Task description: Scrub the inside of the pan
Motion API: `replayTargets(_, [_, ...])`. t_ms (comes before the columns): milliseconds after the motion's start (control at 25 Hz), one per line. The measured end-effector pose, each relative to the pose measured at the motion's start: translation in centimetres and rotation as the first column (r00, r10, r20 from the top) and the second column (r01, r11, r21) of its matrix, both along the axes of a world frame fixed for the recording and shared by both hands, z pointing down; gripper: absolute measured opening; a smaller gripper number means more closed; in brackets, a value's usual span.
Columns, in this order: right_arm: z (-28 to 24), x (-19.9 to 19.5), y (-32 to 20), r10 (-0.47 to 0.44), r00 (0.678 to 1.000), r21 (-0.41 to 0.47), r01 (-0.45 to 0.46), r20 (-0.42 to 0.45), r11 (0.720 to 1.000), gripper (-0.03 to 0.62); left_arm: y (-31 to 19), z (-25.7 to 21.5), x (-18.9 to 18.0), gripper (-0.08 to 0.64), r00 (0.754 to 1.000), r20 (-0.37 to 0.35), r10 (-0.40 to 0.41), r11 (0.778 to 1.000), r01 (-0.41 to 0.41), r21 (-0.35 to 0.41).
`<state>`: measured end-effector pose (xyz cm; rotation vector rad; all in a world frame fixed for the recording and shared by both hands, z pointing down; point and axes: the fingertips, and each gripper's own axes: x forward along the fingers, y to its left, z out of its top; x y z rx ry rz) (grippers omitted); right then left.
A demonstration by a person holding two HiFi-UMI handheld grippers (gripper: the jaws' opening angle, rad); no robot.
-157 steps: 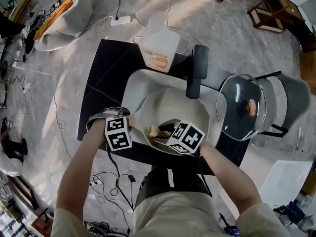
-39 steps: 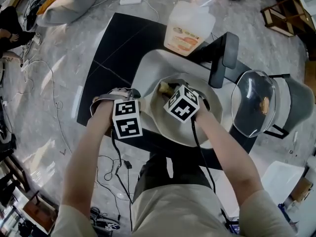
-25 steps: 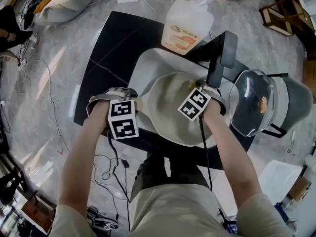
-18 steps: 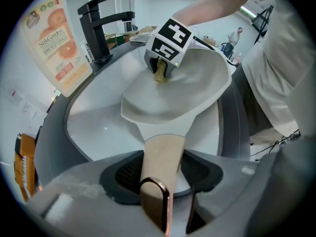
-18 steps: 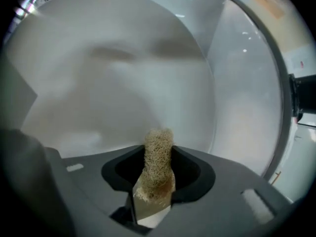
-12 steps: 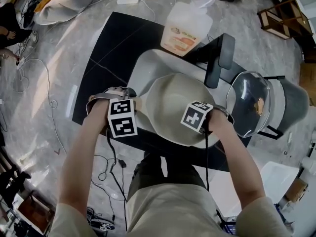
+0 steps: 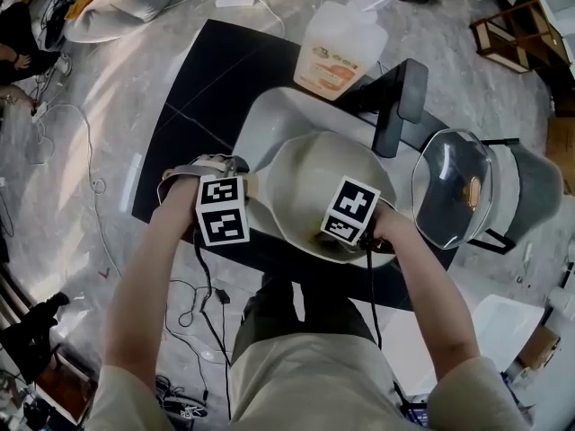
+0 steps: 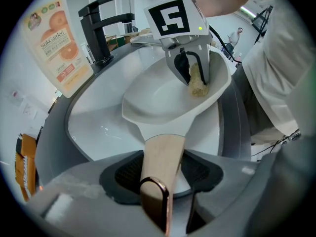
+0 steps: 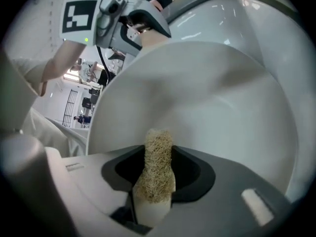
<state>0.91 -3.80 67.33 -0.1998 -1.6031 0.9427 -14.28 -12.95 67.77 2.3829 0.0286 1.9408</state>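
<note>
- The left gripper (image 8: 161,177) has its jaws clamped on the pan's tan handle (image 8: 160,152), one pad on each side. The handle's copper-coloured end loop lies nearest the camera.
- The right gripper (image 9: 157,182) has its jaws closed on a straw-coloured fibrous sponge (image 9: 158,154). The sponge stands up out of the jaws, and its free end rests on the pan's inner wall.
- A black counter (image 7: 193,106) spreads under and beyond both pairs of jaws.
- A white sink (image 7: 259,119) is let into the counter. It lies below and ahead of the left jaws and curves round behind the pan as seen from the right jaws.
- The cream pan (image 7: 310,155) sits in the sink, tilted. Its bowl is straight ahead of the left jaws at the end of the handle, and it fills the field in front of the right jaws.
- Seen from the left jaws, the right gripper is across the bowl, and its sponge is low on the far inner wall near the rim.
- A pale detergent bottle (image 7: 344,48) with an orange label stands past the sink, ahead and to the left of the left jaws.
- A glass lid (image 7: 449,191) rests on a grey seat (image 7: 537,182), off to the outer side of the right jaws and clear of the pan.
- A black tap (image 7: 395,106) rises beyond the pan's far rim. From the left jaws it stands ahead and left, between the bottle and the bowl.
</note>
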Motion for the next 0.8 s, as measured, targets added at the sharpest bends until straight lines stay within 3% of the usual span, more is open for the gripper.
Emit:
replayTargets(200, [0.5, -4.5, -2.7, 0.12, 0.978, 0.107, -0.139, 0.172, 0.984, 0.167, -0.1, 0.0, 0.0, 0.244, 1.0, 0.001, 0.0, 1.0, 0.0, 0.001])
replayTargets(320, [1.7, -5.5, -4.4, 0.183, 0.964, 0.183, -0.219, 0.194, 0.958, 0.167, 0.0, 0.1, -0.1, 0.244, 1.0, 0.001, 0.0, 1.0, 0.0, 0.001])
replayTargets(440, [3.3, -5.4, -6.5, 0.244, 0.95, 0.278, -0.292, 0.193, 0.915, 0.17, 0.0, 0.1, -0.1, 0.244, 1.0, 0.003, -0.002, 1.0, 0.002, -0.001])
replayTargets(640, [5.6, -3.0, -9.8, 0.317, 0.941, 0.455, -0.336, 0.121, 0.825, 0.172, 0.0, 0.1, -0.2, 0.245, 1.0, 0.005, 0.0, 1.0, 0.0, 0.011])
replayTargets(720, [6.3, -1.3, -10.8, 0.306, 0.95, 0.531, -0.287, 0.055, 0.797, 0.172, 0.1, 0.1, -0.2, 0.244, 1.0, 0.005, 0.002, 1.0, -0.002, 0.015])
replayTargets(800, [6.9, 1.0, -11.2, 0.289, 0.957, 0.576, -0.213, -0.042, 0.789, 0.172, 0.1, 0.1, -0.2, 0.245, 1.0, 0.009, 0.004, 1.0, -0.004, 0.025])
